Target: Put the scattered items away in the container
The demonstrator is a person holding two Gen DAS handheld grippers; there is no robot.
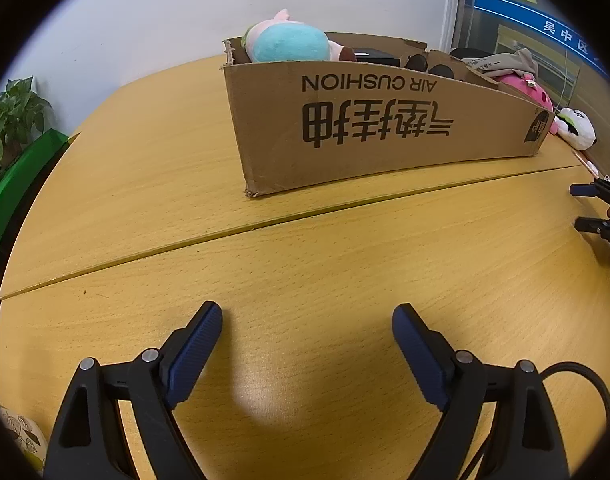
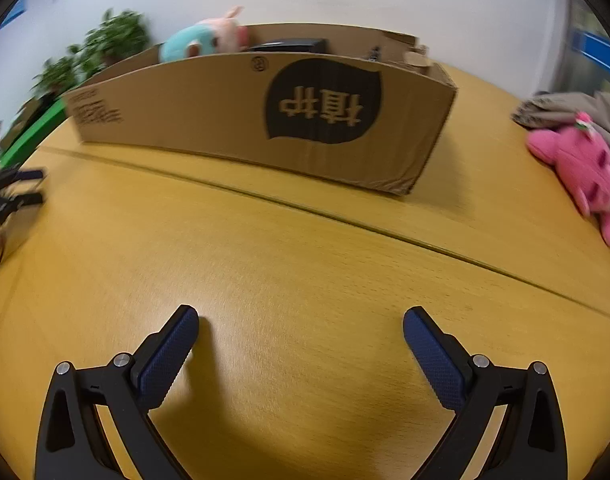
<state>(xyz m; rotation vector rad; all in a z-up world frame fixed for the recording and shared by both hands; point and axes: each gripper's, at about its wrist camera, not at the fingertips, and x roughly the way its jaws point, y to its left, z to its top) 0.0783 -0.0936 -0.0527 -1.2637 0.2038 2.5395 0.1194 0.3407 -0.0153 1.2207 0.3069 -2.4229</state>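
Working from left to right across my two wrist views: at the far left edge stands a potted plant (image 1: 13, 116) against the wall, no part of the job. Below it my left gripper (image 1: 307, 320) hovers over bare table (image 1: 145, 168), its jaws spread wide with nothing between them. Next comes the cardboard box (image 1: 385, 132), set back on the table beyond the seam, well apart from both tools. It already holds a blue and pink plush toy (image 1: 289, 44) at its left end, a black object (image 1: 375, 56) further along, and some dark rounded things I cannot identify (the box wall hides most of its contents). My right gripper (image 2: 301, 318) likewise stands fully open and empty above bare wood; the right view is somewhat blurred. To the right of the box, items remain outside it: a crumpled grey cloth (image 1: 505, 62), a pink plush toy (image 2: 585, 172) lying just in front of it, and a white plush toy (image 1: 579, 128) near the box's right end, seen only from the left wrist. I judge the tidying partly done: at least two items are in, at least three are left, all clustered on the right side. The pink toy looks the nearest candidate for the right gripper, though neither tool is yet close to any item. Soft toys should take a pinch easily; the loose cloth may trail when lifted.
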